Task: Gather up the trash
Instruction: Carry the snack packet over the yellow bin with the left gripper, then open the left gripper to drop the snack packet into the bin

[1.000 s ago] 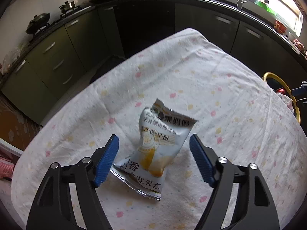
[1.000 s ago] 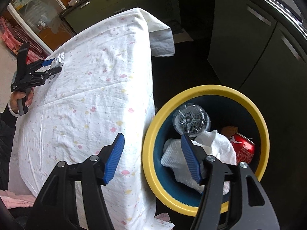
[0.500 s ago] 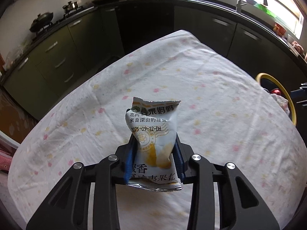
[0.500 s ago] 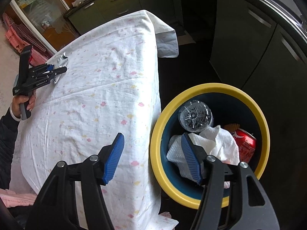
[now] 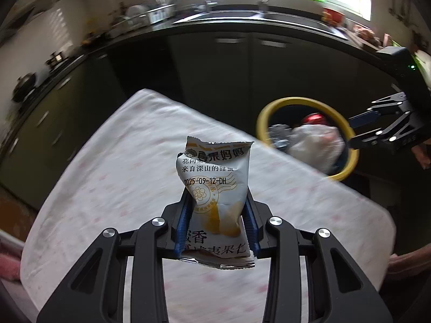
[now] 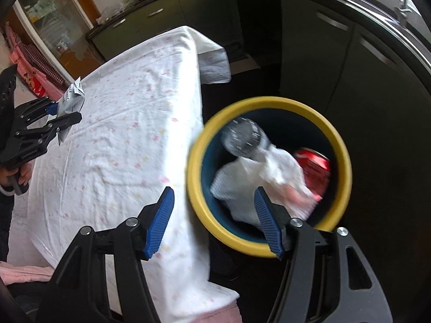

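The left gripper (image 5: pixel 216 222) is squeezed tight on the snack packet (image 5: pixel 215 188), with a blue pad on each side of its lower half. The packet stands up in the air above the table (image 5: pixel 107 188), over the middle part and not touching the flowery cloth. The packet is thin and slippery, so it could slide out of the pads if the hand swings fast, and then it would land on the cloth or the floor. The bin (image 5: pixel 262 118) with the yellow rim sits on the floor just past the far edge of the table. It already holds a bottle (image 6: pixel 243 137), white paper (image 6: pixel 258 185) and a red can (image 6: pixel 315 161). If the packet is let go too soon, it could hit the rim and bounce out. The right gripper (image 6: pixel 214 222) is wide and holds nothing. It hangs over the near rim of the bin, so the two grippers could bump there.
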The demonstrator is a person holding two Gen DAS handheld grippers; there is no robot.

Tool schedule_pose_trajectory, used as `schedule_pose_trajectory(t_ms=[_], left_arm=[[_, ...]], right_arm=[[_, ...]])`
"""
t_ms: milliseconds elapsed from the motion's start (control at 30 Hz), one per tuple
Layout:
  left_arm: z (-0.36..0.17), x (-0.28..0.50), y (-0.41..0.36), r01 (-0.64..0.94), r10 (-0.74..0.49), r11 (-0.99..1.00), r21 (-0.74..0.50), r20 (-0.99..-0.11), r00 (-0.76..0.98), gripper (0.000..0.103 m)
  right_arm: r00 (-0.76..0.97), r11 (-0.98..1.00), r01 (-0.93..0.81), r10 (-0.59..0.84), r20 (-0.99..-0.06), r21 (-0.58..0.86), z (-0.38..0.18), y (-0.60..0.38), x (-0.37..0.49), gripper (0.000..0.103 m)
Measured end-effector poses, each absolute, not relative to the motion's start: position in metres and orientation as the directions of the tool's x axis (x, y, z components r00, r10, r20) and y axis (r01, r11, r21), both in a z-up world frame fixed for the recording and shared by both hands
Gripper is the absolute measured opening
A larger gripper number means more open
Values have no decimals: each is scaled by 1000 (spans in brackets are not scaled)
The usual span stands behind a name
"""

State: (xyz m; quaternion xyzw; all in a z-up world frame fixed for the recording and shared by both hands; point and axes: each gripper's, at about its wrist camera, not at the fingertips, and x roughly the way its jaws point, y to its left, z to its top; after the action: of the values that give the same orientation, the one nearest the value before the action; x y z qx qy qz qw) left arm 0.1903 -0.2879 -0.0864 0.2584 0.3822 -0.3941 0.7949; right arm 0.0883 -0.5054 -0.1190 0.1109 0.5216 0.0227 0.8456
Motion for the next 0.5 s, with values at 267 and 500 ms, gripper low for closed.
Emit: schedule_pose_trajectory(t_ms=[267, 500], left_arm=[[-95, 152, -395, 891, -476, 452, 43, -833, 282, 36], [-125, 144, -474, 916, -451, 401, -5, -872, 193, 36]], right_arm=[[502, 969, 178, 61, -863, 172, -119, -554, 39, 59], [515, 955, 221, 57, -855, 197, -128, -584, 17, 59]])
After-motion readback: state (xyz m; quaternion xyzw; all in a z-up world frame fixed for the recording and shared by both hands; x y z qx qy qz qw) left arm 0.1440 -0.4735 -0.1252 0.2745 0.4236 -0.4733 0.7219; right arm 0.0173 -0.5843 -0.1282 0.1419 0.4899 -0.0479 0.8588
